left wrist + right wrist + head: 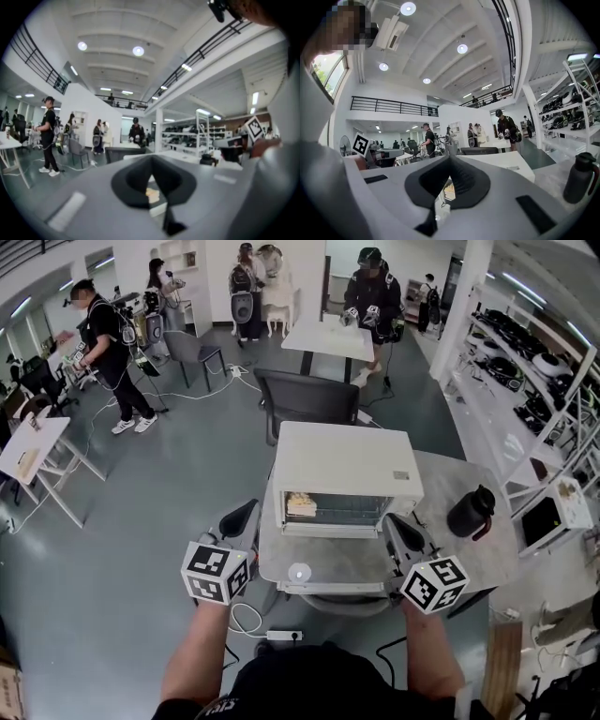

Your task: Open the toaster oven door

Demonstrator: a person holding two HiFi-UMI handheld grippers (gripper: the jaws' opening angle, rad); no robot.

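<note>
No lettering, label, brand or number is clear enough to read anywhere.

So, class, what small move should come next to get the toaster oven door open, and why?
Probably open the right gripper and ease it toward the toaster oven door: the door is closed, and the right and left gripper are both shut, short of it.

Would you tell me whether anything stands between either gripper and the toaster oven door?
Nothing visible does. The left gripper and right gripper hang at either side of the toaster oven door, with open space between. Only a small white round object lies on the table before the door, possibly where it would swing down.
</note>
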